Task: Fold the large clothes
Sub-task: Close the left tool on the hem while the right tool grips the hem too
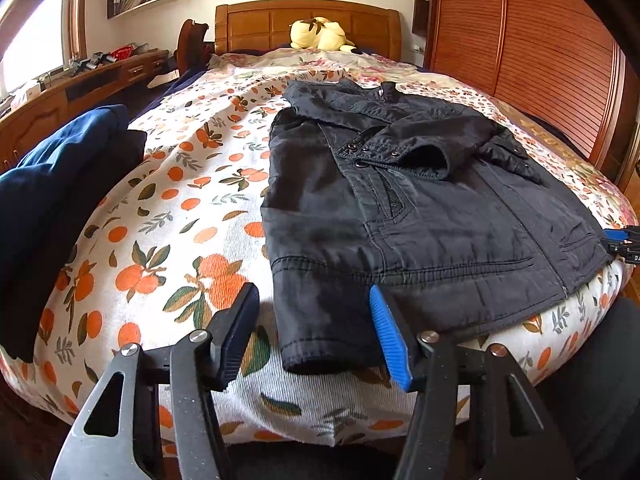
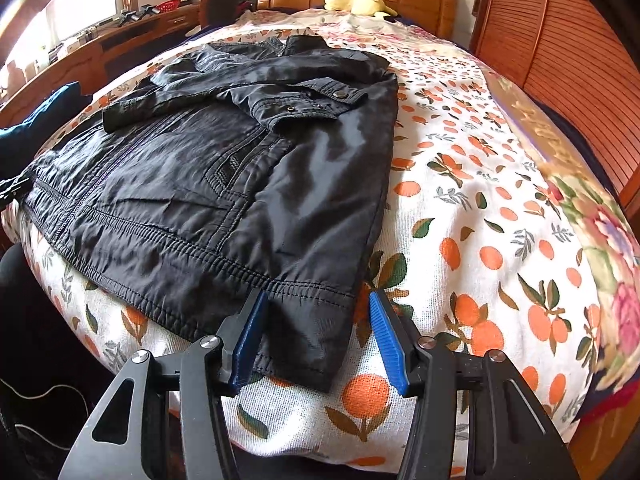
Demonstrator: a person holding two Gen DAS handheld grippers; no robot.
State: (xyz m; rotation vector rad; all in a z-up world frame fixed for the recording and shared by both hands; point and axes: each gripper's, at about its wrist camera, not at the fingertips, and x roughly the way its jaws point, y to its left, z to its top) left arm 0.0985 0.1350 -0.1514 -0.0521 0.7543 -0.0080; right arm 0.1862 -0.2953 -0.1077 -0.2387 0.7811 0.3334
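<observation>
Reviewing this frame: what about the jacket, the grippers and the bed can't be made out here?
- Left wrist view: whether the left gripper touches the black jacket; its cuff lies between open pads.
- Right wrist view: same doubt for the right gripper at the hem corner.
- Both views: dark blue garment cut off by the left edge.

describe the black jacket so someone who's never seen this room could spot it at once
Start at the bed with the orange-fruit cover. The black jacket lies flat near its foot, collar toward the headboard, sleeves folded across its front. Unlike the navy garment nearby, it has snap buttons.
</observation>
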